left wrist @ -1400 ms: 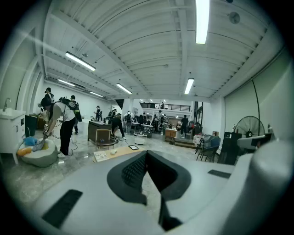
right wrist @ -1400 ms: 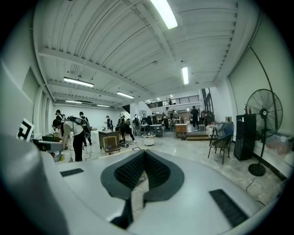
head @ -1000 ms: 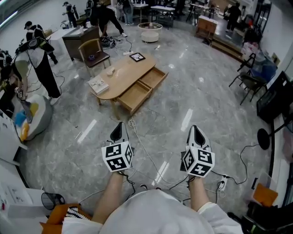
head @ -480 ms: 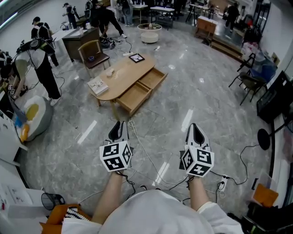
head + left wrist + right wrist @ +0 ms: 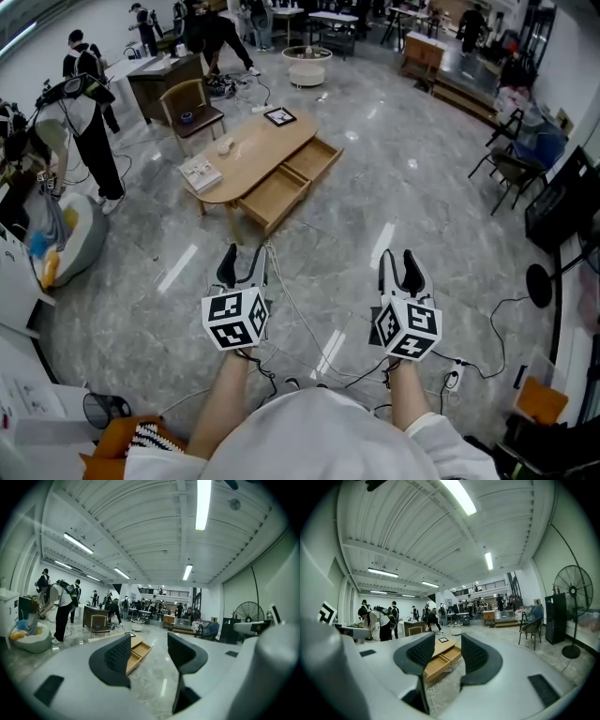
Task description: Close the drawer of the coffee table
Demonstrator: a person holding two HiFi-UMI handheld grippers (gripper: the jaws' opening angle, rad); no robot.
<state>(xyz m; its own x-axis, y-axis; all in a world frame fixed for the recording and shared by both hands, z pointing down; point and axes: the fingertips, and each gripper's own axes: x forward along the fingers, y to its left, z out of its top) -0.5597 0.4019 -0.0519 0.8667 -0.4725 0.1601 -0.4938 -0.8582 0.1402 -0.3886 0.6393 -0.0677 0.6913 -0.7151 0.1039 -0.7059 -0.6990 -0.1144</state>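
While the coffee table point(image 5: 253, 150) stands far off to the left, I should step close and press squarely on a drawer front, so it slides straight in. My left gripper point(image 5: 244, 255) and right gripper point(image 5: 399, 257) are both opening, nothing between their jaws. The near drawer point(image 5: 275, 195) and far drawer point(image 5: 315, 159) both stand pulled out and look bare inside.

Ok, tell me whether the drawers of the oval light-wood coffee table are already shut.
No, the nearer wooden drawer and the farther wooden drawer both stand pulled out of the coffee table.
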